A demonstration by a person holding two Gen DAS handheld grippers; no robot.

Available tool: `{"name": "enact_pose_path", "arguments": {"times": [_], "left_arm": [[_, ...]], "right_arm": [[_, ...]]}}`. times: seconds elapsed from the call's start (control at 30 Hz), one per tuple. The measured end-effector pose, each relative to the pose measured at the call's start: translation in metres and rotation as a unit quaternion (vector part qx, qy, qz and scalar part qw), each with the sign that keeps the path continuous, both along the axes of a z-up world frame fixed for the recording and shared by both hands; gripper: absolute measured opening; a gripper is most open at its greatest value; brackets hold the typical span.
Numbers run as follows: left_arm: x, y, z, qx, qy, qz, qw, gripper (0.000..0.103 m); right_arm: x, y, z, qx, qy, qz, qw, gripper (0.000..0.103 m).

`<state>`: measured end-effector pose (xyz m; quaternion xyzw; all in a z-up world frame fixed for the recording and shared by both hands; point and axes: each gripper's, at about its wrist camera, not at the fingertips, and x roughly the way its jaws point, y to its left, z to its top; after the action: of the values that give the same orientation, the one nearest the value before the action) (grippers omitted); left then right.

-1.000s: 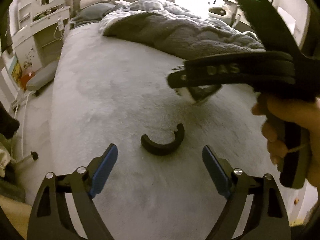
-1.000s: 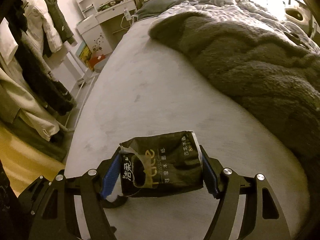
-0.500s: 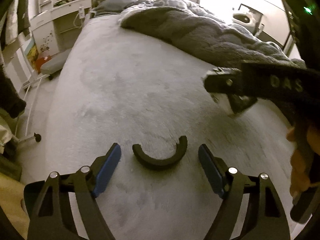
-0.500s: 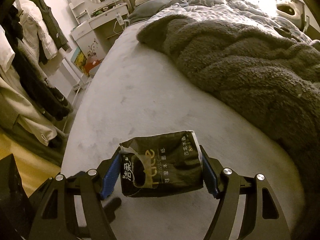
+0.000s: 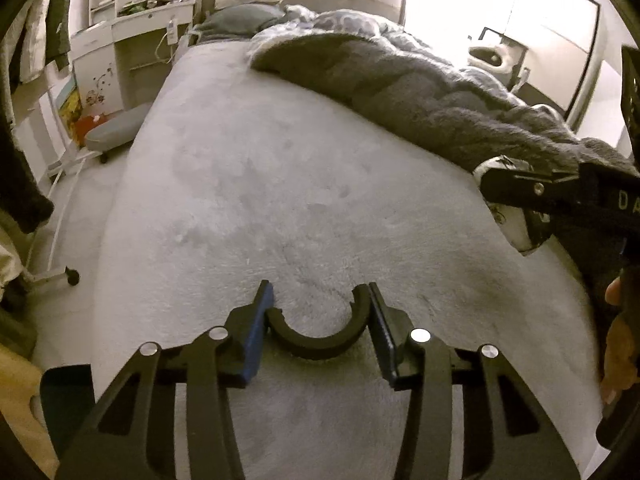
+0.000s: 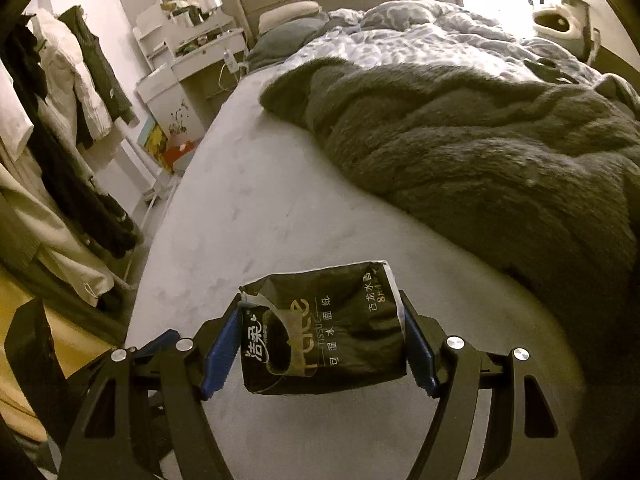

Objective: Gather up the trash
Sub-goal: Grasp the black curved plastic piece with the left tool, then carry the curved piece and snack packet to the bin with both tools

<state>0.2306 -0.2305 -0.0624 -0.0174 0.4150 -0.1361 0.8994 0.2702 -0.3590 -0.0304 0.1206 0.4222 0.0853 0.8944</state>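
Observation:
A black C-shaped plastic piece (image 5: pixel 316 338) lies on the grey bed sheet (image 5: pixel 280 184). My left gripper (image 5: pixel 318 320) is shut on it, blue pads touching both of its ends. My right gripper (image 6: pixel 320 332) is shut on a black tissue packet (image 6: pixel 324 328) with white lettering and holds it above the sheet. The right gripper also shows at the right edge of the left wrist view (image 5: pixel 560 196), with the packet's pale end (image 5: pixel 510 228) under it.
A dark fleece blanket (image 6: pixel 480 152) and a patterned duvet (image 6: pixel 420 40) cover the right and far side of the bed. A white dresser (image 6: pixel 180 76), hanging clothes (image 6: pixel 60 140) and a grey stool (image 5: pixel 116 130) stand along the left.
My left gripper moved forward around the C-shaped piece and closed on it. My right gripper carried the tissue packet off to the right.

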Motion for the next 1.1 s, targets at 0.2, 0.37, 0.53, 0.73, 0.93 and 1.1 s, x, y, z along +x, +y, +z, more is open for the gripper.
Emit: {"name": "enact_pose_path", "arguments": {"times": [0.2, 0.37, 0.53, 0.73, 0.93, 1.1], "left_arm": [[-0.016, 0.011, 0.005, -0.006, -0.008, -0.029, 0.9995, 0.049], [-0.035, 0.013, 0.007, -0.01, -0.024, -0.067, 0.9974, 0.049], [-0.045, 0.022, 0.013, -0.013, -0.052, -0.092, 0.9943, 0.049], [-0.056, 0.041, 0.019, -0.012, -0.065, -0.094, 0.9934, 0.049], [-0.079, 0.061, 0.02, 0.011, -0.076, -0.109, 0.9911, 0.049], [-0.089, 0.092, 0.019, 0.005, -0.068, -0.099, 0.9927, 0.049]], "right_arm": [[-0.025, 0.001, 0.001, 0.014, -0.006, -0.014, 1.0, 0.073], [-0.043, 0.008, 0.004, 0.016, -0.016, -0.023, 0.999, 0.073], [-0.069, 0.012, 0.005, 0.022, -0.024, -0.033, 0.999, 0.073], [-0.102, 0.023, 0.012, 0.031, -0.045, -0.048, 0.997, 0.073], [-0.128, 0.047, 0.018, 0.033, -0.07, -0.051, 0.996, 0.073], [-0.143, 0.067, 0.023, 0.05, -0.089, -0.048, 0.994, 0.073]]}}
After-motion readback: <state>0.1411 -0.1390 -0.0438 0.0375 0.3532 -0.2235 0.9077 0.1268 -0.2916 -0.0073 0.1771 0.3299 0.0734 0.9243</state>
